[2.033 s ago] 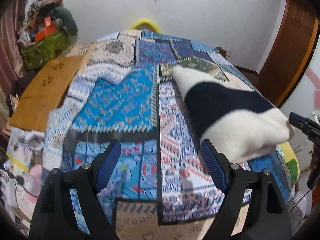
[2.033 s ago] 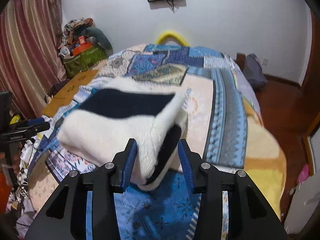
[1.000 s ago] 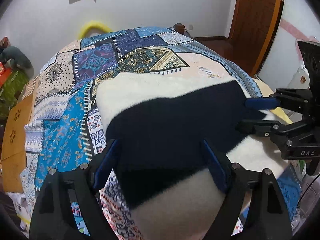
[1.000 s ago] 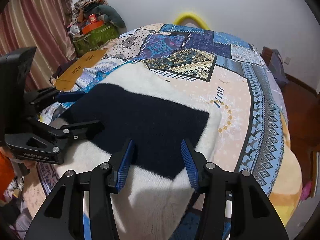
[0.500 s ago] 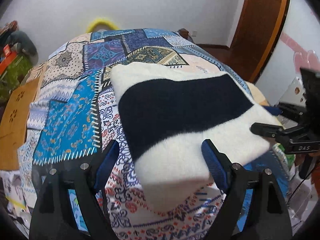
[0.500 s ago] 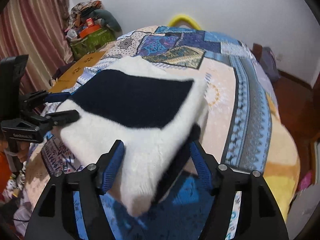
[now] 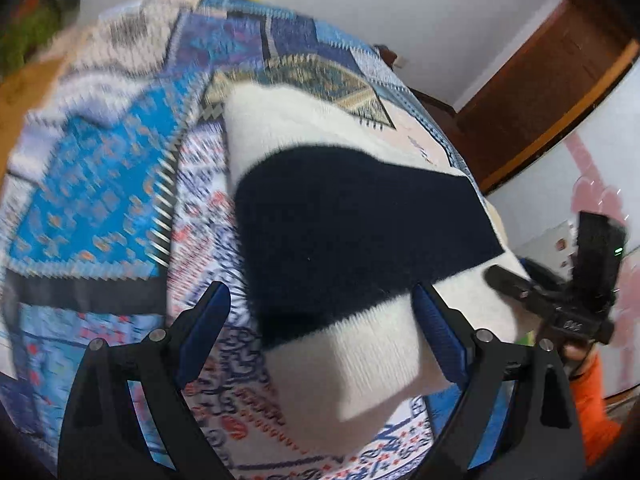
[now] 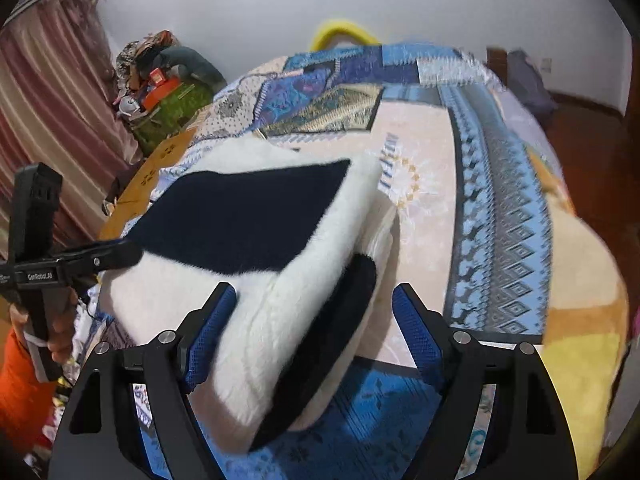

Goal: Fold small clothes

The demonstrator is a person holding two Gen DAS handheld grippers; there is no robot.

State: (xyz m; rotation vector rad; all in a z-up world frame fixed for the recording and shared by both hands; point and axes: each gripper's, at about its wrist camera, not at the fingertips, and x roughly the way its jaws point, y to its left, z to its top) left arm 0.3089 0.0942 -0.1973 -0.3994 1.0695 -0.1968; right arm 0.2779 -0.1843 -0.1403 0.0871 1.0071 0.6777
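Note:
A folded fluffy white garment with a wide navy band (image 7: 352,240) lies on the patchwork bedspread (image 7: 92,200). It also shows in the right wrist view (image 8: 256,240). My left gripper (image 7: 320,332) is open, with the garment's near corner between its blue pads, not pinched. My right gripper (image 8: 316,332) is open around the garment's folded end. The right gripper shows at the garment's far side in the left wrist view (image 7: 520,280). The left gripper shows at the garment's left edge in the right wrist view (image 8: 100,258).
The bedspread (image 8: 500,200) covers a bed. A wooden bench (image 8: 156,168) and a pile of bags (image 8: 160,88) stand to its left by striped curtains. A brown door (image 7: 540,92) is on the right. A yellow hoop (image 8: 340,30) sits at the bed's far end.
Both grippers have opened wider and let go of the garment, which now rests folded on the bed. The left wrist view has shifted and blurred.

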